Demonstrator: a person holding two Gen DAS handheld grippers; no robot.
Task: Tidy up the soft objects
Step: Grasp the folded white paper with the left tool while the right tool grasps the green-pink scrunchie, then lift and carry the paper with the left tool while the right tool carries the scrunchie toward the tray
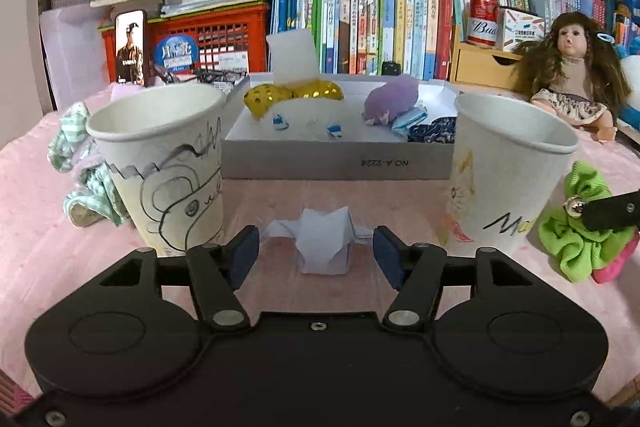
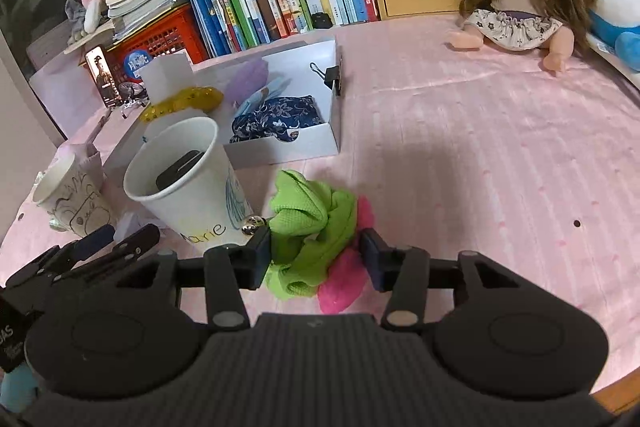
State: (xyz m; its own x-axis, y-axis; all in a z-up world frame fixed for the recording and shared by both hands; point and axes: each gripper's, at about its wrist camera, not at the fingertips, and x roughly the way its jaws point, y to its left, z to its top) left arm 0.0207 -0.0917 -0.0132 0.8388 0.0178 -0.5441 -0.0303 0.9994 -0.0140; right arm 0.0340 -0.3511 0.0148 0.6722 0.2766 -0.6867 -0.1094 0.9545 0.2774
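Worktop, pink cloth (image 2: 460, 131):

- My left claw (image 1: 316, 253): partly spread, holding nothing; a folded white paper piece (image 1: 326, 247) lies on the cloth between its pads, untouched.
- My right claw (image 2: 316, 255): pads closed onto the green scrunchie (image 2: 312, 227), a pink scrunchie (image 2: 344, 275) just under it, beside the "Marie" paper cup (image 2: 188, 191).
- Grey box (image 1: 336, 163) behind: yellow sequinned scrunchie (image 1: 294, 95), purple plush (image 1: 390, 99), navy floral scrunchie (image 2: 276, 119).
- Second drawn-on cup (image 1: 164, 167), left; green-striped cloth (image 1: 76, 151) beside it.

Black tongs (image 1: 316, 255), navy pads (image 1: 244, 259), silver pivot screws (image 1: 224, 315)
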